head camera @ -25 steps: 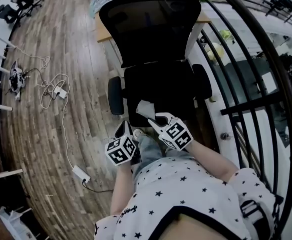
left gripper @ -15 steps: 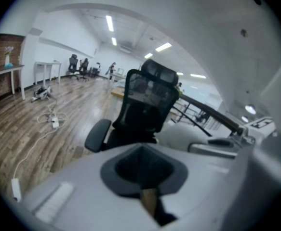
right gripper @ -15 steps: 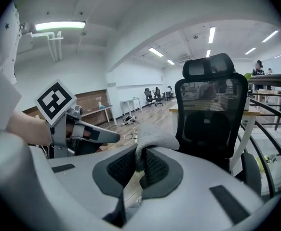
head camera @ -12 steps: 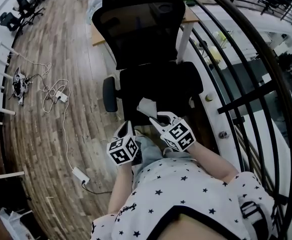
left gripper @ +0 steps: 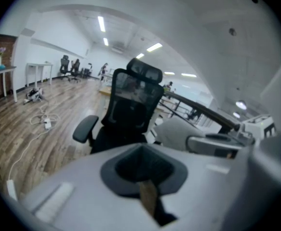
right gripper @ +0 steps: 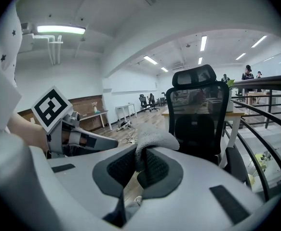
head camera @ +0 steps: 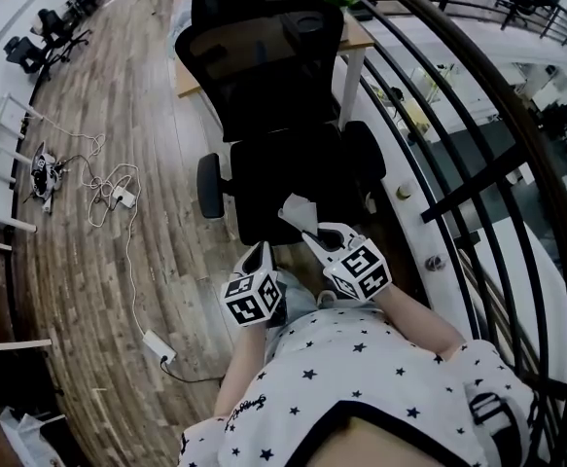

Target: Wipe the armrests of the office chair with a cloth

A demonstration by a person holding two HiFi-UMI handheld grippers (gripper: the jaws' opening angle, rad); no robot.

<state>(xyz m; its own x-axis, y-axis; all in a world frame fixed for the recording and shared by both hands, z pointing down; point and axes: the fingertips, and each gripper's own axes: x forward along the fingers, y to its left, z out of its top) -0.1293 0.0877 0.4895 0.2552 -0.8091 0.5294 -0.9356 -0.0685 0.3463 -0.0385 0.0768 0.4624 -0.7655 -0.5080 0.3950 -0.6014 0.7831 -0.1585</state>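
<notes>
Both grippers have slid a little to the right since 1 second ago, and the office chair (head camera: 264,76) now shows a bit higher up in the head view.

The right gripper (head camera: 310,232) has its 2 jaws squeezed on a grey cloth (head camera: 298,208). The cloth is pinched at the jaw tips, and a soft lump of it puffs out above them, toward the chair seat. It hangs over the front edge of the seat. I cannot tell if it touches the seat.

The left gripper (head camera: 261,253) is just to the left of the right gripper and a little behind it. Its 2 jaws are pressed close, with only a thin slit between them and nothing in them.

The chair stands right in front of both grippers, with its tall mesh back facing them. The left armrest (head camera: 210,185) is ahead of the left gripper and off to its left, not touching it. The right armrest (head camera: 361,154) is ahead of the right gripper, a little to its right, and apart from the cloth.

A black railing (head camera: 478,163) runs along to the right of the right gripper.
</notes>
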